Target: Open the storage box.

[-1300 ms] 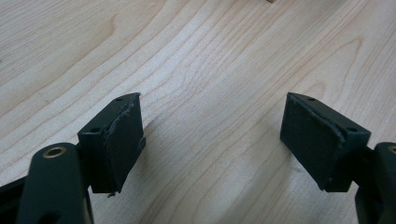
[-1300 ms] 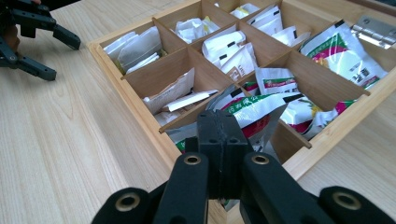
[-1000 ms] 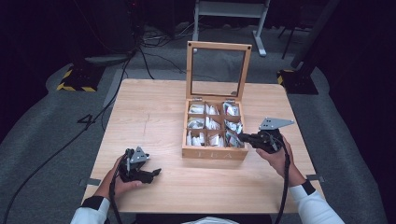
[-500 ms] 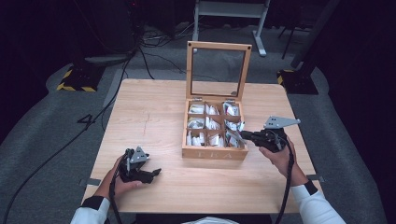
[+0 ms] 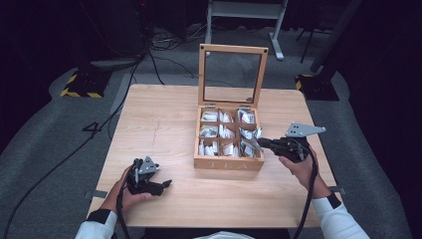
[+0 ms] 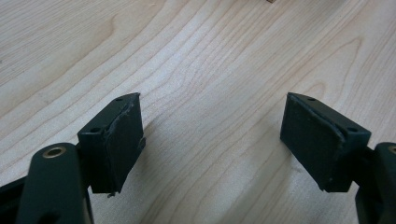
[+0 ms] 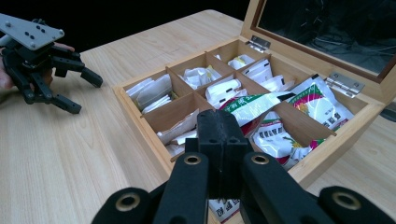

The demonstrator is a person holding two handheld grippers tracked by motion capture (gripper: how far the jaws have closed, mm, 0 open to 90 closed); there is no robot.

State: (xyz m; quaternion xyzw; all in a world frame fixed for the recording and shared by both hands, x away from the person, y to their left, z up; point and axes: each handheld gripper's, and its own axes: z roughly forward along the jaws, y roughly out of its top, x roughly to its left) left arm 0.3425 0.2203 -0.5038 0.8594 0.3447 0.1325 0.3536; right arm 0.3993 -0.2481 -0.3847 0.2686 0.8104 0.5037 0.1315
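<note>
So the right hand-held gripper point(image 7: 219, 128) has its jaws pinched all the way together on a tea sachet point(image 7: 254, 106), the green-and-white foil kind. It's got it by one end, and the rest of the packet sticks out over the compartment in the box's near right corner, hanging just above the other packets in there. In the high view you can see that right hand-held gripper point(image 5: 263, 143) poking in at the right side of the wooden tea box point(image 5: 229, 163), which sits around the middle of the surface point(image 5: 164, 119), a bit toward the right edge, with its glass lid point(image 5: 232, 74) standing straight up at the back.

The left hand-held gripper point(image 6: 210, 140) is doing nothing. Its jaws are spread fairly wide with only bare wood between them, and it's parked near the front left corner of the surface.

Handling-wise, I'd say this sachet is about as light as things get: thin crinkly foil, floppy, and probably a bit slick. A pinch on the sealed end strip looks like the right call, since that bit is flat and stiff enough to bite on, while the middle is puffy and would just squish or slide. Not fragile as such, but a hard squeeze on the belly could crush the tea bag inside. The main risk I see is it snagging on the wooden dividers point(image 7: 280, 112) or dragging a neighbouring packet point(image 7: 273, 140) along.
</note>
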